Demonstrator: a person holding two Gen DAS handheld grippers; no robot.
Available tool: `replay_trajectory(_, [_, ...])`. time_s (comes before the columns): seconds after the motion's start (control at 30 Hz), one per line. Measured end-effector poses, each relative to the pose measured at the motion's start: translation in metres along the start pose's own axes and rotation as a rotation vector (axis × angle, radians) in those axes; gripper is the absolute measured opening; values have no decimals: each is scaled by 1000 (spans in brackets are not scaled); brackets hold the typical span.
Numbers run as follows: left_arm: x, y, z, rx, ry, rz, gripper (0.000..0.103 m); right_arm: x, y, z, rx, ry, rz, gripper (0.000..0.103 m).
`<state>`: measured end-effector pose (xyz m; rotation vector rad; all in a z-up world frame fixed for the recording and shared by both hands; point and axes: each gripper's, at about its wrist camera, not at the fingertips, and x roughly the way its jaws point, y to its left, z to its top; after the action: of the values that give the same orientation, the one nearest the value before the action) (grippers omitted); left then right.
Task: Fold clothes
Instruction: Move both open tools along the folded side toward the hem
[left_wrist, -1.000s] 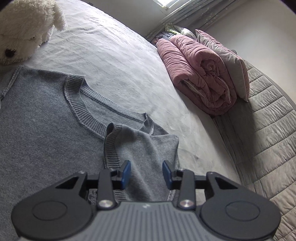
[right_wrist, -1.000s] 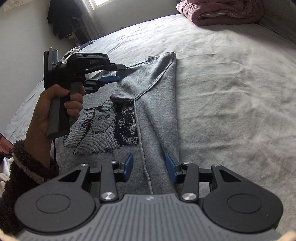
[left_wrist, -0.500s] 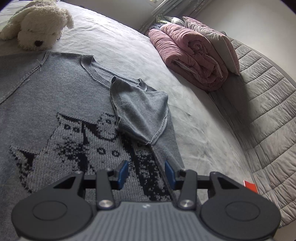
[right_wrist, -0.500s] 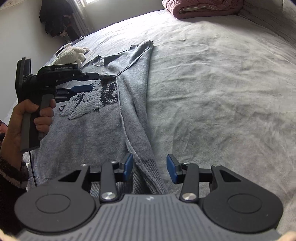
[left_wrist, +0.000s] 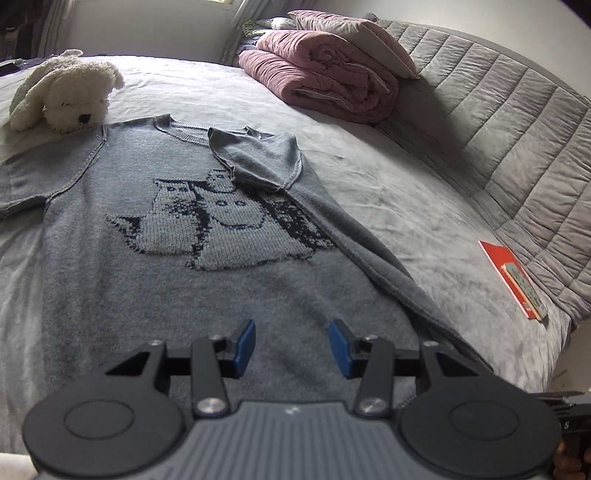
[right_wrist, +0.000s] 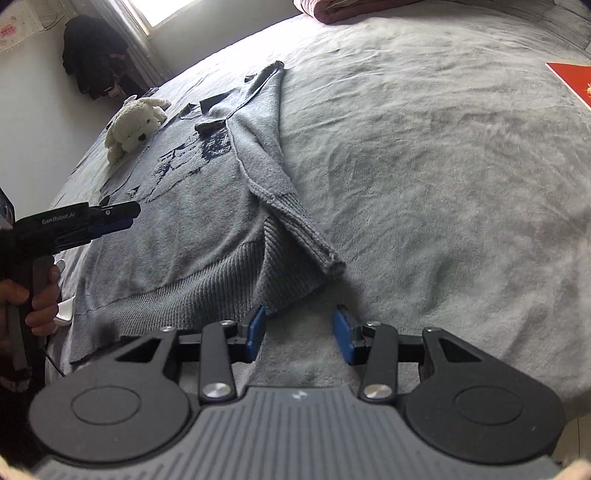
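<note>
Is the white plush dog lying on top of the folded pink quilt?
No, the white plush dog lies on the bed sheet beside the grey knit sweater, apart from the pink quilt.

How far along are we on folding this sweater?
Early. Done: one side of the sweater and its sleeve are folded in over the front. In hand: nothing; the left gripper and right gripper hover open near the hem. Left: the other sleeve, still spread out, then the lengthwise fold.

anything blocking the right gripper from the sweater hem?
Nothing visible does. The right gripper hangs open just short of the sweater, whose ribbed hem corner lies right ahead of its pads on bare bed cover. The plush dog and red book lie well off that path.
</note>
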<state>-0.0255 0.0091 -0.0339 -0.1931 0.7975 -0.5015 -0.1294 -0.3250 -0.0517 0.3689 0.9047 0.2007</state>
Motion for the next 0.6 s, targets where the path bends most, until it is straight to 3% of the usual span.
replay_trajectory(0.13, [-15, -2, -19, 58, 16, -61, 48, 5, -1, -5, 13, -58, 14, 46])
replay_trajectory(0.27, [-32, -9, -51, 228, 47, -120, 57, 8, -11, -7, 95, -109, 55, 47])
replay_trajectory(0.4, [-44, -10, -81, 357, 82, -149, 59, 11, -14, -7, 133, -146, 70, 47])
replay_trajectory(0.53, [-49, -13, -97, 463, 60, -89, 60, 14, -3, -7, 91, -182, 36, 48])
replay_trajectory(0.6, [-51, -15, -100, 512, 53, -57, 59, 17, 6, -7, 44, -201, -2, 43])
